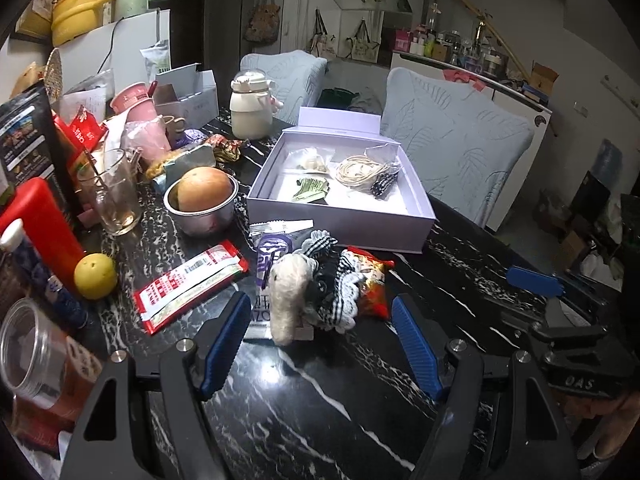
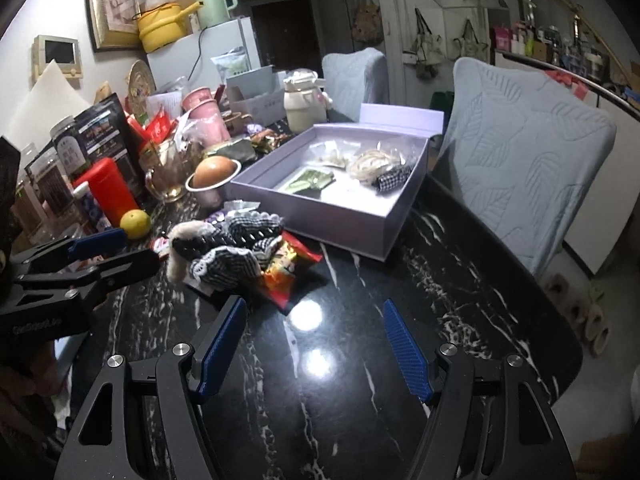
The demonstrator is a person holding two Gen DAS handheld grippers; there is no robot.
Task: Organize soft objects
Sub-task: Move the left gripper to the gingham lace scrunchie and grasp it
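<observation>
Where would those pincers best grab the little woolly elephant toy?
Probably the elephant toy's cream head and trunk, approached from the near side by the open left gripper. That part sticks out toward it, clear of the checked lace cloth and snack packet beside it.

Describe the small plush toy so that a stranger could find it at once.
Start at the open lilac box on the black marble table. Just in front of it, on snack packets, lies a cream plush elephant beside a red snack bag. Only it is fuzzy and wears a black-and-white checked dress.
</observation>
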